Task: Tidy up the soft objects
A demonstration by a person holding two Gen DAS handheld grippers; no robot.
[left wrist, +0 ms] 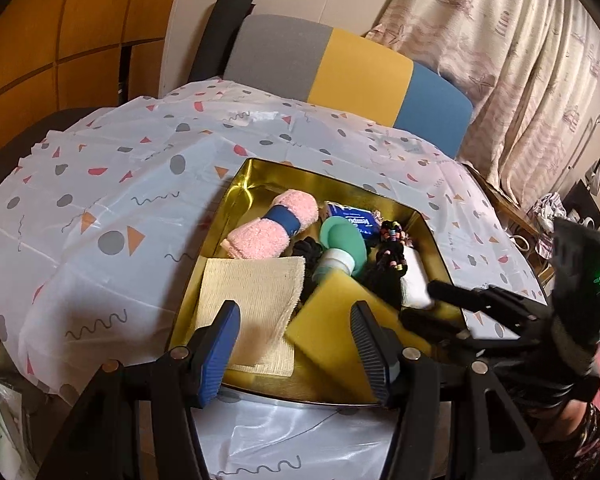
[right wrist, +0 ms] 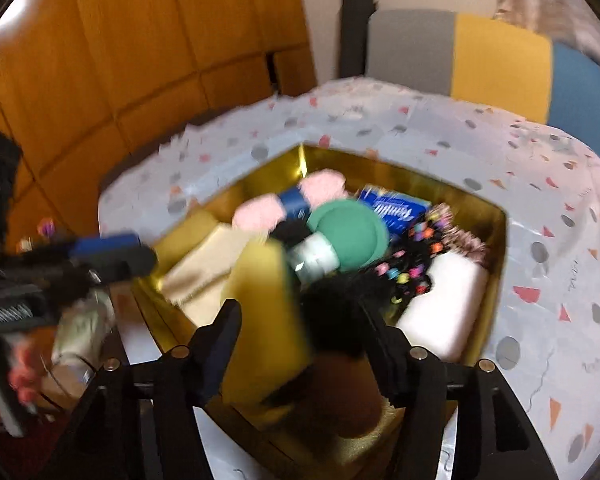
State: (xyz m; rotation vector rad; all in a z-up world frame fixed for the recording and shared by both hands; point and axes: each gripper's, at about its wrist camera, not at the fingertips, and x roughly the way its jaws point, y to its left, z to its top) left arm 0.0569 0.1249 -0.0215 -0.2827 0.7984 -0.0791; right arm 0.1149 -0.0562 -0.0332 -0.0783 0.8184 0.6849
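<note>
A gold tin tray [left wrist: 256,168] on the table holds several soft things: a pink rolled towel with a blue band [left wrist: 268,226], a cream cloth [left wrist: 256,300], a yellow sponge [left wrist: 336,320], a green-capped bottle [left wrist: 340,248], a blue tissue pack [left wrist: 352,220], black hair ties with beads [left wrist: 392,256] and a white block [left wrist: 416,280]. My left gripper [left wrist: 296,344] is open and empty above the tray's near edge. My right gripper [right wrist: 300,348] is open over the yellow sponge [right wrist: 264,312]; the view is blurred. A dark fluffy thing [right wrist: 332,320] sits by its right finger.
The table wears a white cloth with coloured shapes [left wrist: 120,184]. A grey, yellow and blue chair back [left wrist: 340,68] stands behind it. Orange wooden doors [right wrist: 140,40] are at the left and a curtain [left wrist: 500,60] at the right.
</note>
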